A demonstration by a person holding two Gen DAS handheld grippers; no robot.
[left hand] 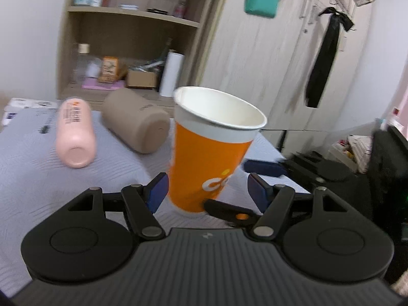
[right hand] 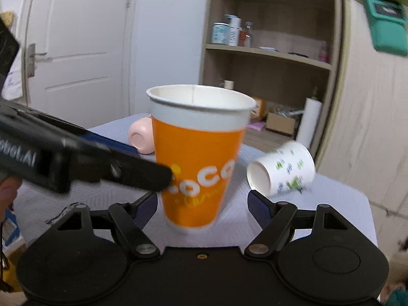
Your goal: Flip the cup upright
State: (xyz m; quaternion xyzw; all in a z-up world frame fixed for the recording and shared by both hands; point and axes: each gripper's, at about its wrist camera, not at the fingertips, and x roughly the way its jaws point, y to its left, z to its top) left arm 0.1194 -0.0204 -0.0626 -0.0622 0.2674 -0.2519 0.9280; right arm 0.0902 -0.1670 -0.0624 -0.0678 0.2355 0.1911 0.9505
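Observation:
An orange paper cup with a white rim (left hand: 209, 158) stands mouth up on the grey-blue cloth of the table (left hand: 30, 178), leaning slightly. It also shows in the right wrist view (right hand: 196, 158). My left gripper (left hand: 207, 191) is open, its blue pads wide on either side of the cup's base. My right gripper (right hand: 201, 206) is open too, with the cup's base between its fingers. The left gripper's finger (right hand: 114, 168) crosses in front of the cup in the right wrist view. The right gripper's finger (left hand: 265, 168) shows beside the cup in the left wrist view.
A pink bottle (left hand: 75, 135) and a tan tumbler (left hand: 137, 119) lie on their sides behind the cup. A white printed paper cup (right hand: 283, 168) lies on its side to the right. A wooden shelf unit (left hand: 132, 38) stands behind the table, a wardrobe (left hand: 293, 51) to the right.

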